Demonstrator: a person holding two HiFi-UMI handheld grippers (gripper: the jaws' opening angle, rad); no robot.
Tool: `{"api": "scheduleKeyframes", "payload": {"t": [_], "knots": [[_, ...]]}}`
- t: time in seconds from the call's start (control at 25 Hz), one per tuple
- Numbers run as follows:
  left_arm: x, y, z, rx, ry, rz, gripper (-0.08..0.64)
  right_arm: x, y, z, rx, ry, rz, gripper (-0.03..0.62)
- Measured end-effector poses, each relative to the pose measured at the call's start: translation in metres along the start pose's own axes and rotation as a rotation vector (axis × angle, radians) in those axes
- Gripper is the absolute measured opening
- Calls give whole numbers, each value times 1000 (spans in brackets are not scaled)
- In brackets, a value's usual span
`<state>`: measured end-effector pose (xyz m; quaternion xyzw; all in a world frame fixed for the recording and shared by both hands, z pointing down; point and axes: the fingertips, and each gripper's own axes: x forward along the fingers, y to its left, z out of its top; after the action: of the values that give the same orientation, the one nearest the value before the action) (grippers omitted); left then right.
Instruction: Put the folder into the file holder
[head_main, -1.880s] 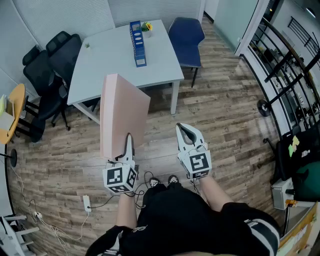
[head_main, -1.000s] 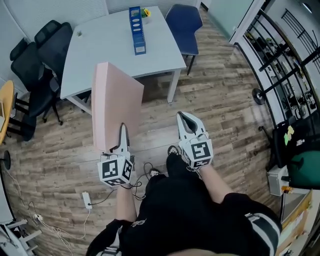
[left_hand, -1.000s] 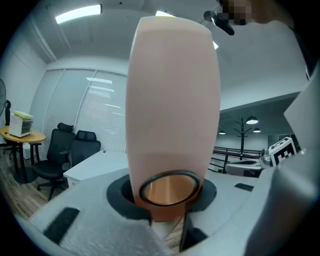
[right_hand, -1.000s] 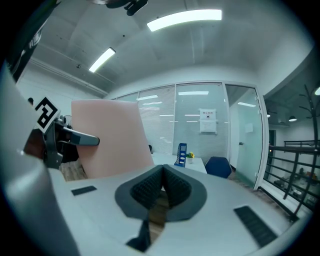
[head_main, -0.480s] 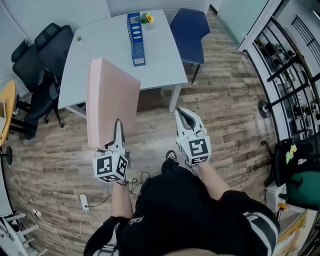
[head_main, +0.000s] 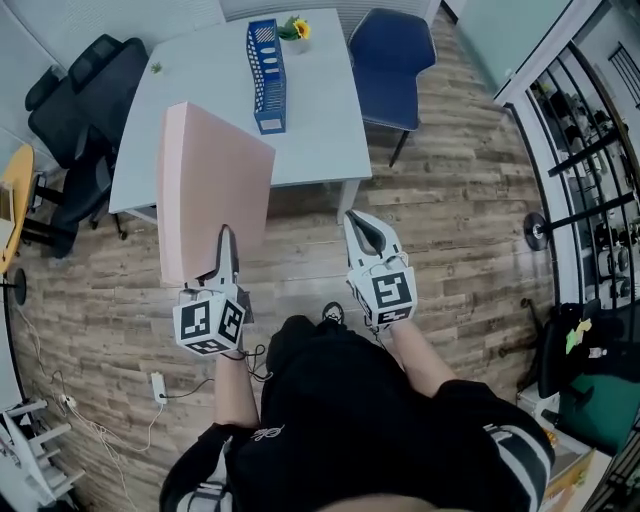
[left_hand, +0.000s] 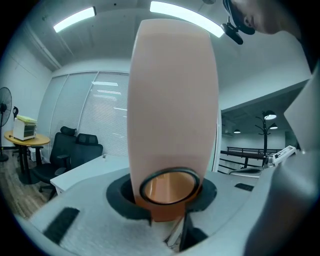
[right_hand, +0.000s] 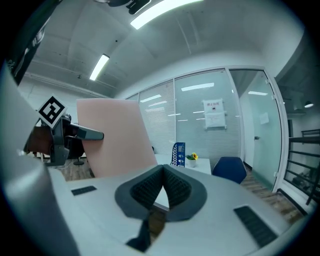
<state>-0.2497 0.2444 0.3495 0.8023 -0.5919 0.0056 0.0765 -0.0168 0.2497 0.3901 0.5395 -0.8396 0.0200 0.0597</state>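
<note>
A large pink folder (head_main: 213, 190) stands upright above the wooden floor, with my left gripper (head_main: 224, 248) shut on its lower edge. In the left gripper view the folder (left_hand: 172, 100) fills the middle and rises from between the jaws. The blue mesh file holder (head_main: 264, 75) stands on the white table (head_main: 325, 120) ahead, beyond the folder's top. My right gripper (head_main: 362, 232) hangs to the right of the folder, shut and holding nothing. The right gripper view shows the folder (right_hand: 117, 137) at left and the file holder (right_hand: 178, 152) far off.
A small pot of yellow flowers (head_main: 296, 28) stands behind the file holder. A blue chair (head_main: 392, 62) is at the table's right, black office chairs (head_main: 75, 110) at its left. A power strip (head_main: 157, 386) with cables lies on the floor. Metal railings (head_main: 580, 170) run along the right.
The table and file holder have come a little nearer and shifted in view. My left gripper with the folder has drifted left; the right gripper keeps its place.
</note>
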Motion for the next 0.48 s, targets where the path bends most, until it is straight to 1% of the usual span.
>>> {"api": "scheduleKeyframes", "payload": {"t": [0.24, 0.48], "knots": [[40, 9, 9, 3, -6, 31, 140, 25, -27, -2, 28, 7, 14, 5], [98, 21, 20, 6, -27, 39, 140, 73, -62, 3, 8, 10, 15, 5]]}}
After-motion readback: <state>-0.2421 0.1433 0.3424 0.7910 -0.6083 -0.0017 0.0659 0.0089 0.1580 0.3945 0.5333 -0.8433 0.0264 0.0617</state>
